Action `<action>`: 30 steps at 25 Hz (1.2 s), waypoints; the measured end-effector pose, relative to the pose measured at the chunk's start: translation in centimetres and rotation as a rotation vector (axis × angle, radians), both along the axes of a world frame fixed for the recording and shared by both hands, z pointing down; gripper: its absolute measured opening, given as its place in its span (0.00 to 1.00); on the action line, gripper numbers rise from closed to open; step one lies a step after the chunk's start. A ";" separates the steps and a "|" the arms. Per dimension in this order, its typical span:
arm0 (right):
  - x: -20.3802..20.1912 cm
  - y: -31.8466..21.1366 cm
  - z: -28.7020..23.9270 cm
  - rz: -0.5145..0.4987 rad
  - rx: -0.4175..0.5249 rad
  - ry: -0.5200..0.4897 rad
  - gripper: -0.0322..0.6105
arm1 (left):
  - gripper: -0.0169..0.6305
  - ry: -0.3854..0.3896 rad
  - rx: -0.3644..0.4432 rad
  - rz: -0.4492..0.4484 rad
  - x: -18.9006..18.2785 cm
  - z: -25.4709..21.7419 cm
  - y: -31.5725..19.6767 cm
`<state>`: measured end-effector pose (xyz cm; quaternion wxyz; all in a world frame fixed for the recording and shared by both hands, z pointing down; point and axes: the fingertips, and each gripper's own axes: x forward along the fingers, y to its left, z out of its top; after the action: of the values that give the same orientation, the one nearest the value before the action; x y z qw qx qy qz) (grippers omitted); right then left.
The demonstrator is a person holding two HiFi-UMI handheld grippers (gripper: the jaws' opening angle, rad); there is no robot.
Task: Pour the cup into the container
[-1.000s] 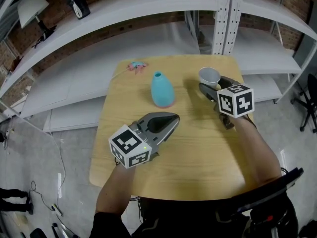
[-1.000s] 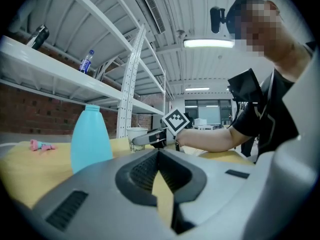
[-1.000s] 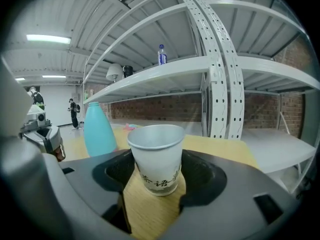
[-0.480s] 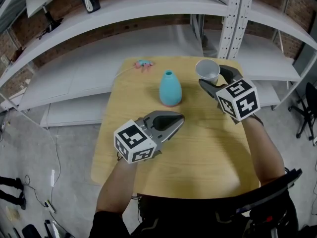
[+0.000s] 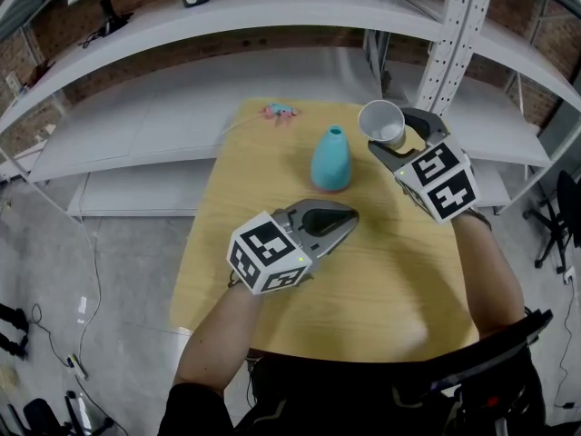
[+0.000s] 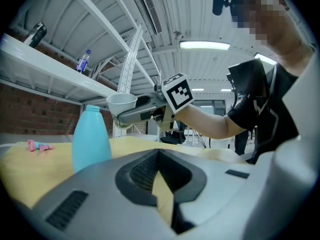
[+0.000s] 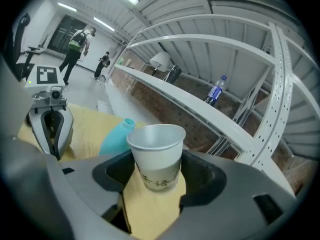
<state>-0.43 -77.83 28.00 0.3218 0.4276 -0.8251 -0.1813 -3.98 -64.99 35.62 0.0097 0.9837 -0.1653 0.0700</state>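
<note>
My right gripper (image 5: 397,143) is shut on a white paper cup (image 5: 382,122), held in the air above the table's far right part; the right gripper view shows the cup (image 7: 156,155) gripped between both jaws, almost upright. A light blue narrow-necked bottle-shaped container (image 5: 331,158) stands upright on the wooden table (image 5: 272,162), just left of the cup. It also shows behind the cup in the right gripper view, container (image 7: 116,136). My left gripper (image 5: 338,221) hovers over the table's middle, jaws shut with nothing between them, pointing at the container (image 6: 90,139).
A small pink and blue object (image 5: 280,112) lies at the table's far left corner. White metal shelving (image 5: 272,25) with bottles curves behind the table. Grey floor surrounds it, with an office chair (image 5: 563,216) at the right.
My right gripper has lifted the cup and carried it nearer the container, rolling it towards upright. The left gripper has stayed in place.
</note>
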 end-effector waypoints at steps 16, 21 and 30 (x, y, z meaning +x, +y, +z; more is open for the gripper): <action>-2.8 -0.9 -1.0 -0.035 0.118 0.304 0.51 | 0.02 0.000 -0.002 -0.008 -0.2 0.0 0.0; -3.2 -1.3 -1.2 -0.036 0.143 0.380 0.51 | 0.02 0.000 -0.002 -0.006 -0.2 0.0 0.0; -3.9 -1.5 -1.6 -0.042 0.180 0.475 0.51 | 0.02 -0.001 -0.002 -0.004 -0.2 0.0 0.1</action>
<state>-4.34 -79.37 26.37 0.4635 0.3825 -0.7157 -0.3559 -4.22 -64.90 35.58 0.0108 0.9833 -0.1674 0.0704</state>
